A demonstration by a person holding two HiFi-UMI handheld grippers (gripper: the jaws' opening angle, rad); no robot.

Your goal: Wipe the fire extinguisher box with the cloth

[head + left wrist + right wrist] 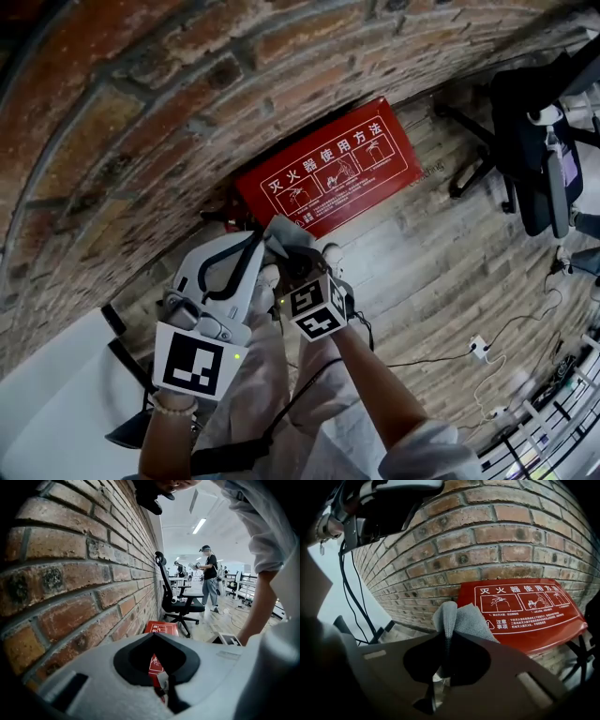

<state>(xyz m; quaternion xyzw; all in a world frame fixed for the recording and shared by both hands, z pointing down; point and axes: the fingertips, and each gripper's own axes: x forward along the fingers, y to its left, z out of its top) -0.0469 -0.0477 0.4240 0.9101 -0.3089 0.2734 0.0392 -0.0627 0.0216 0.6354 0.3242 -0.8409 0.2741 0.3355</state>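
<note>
While right gripper (444,660) pinches cloth (461,620), left gripper (167,686) pressed together, red box (328,173) lengthwise along wall (141,112)

Bunched grey cloth (459,620) beside the red fire extinguisher box (330,171).

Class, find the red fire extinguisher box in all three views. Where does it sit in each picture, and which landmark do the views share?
Head view: the red box sits just above centre, tilted.
Left gripper view: the red box is low centre and small.
Right gripper view: the red box is right of centre and large, its left end behind the grey cloth.
Shared landmark: the brick wall behind the box.
</note>
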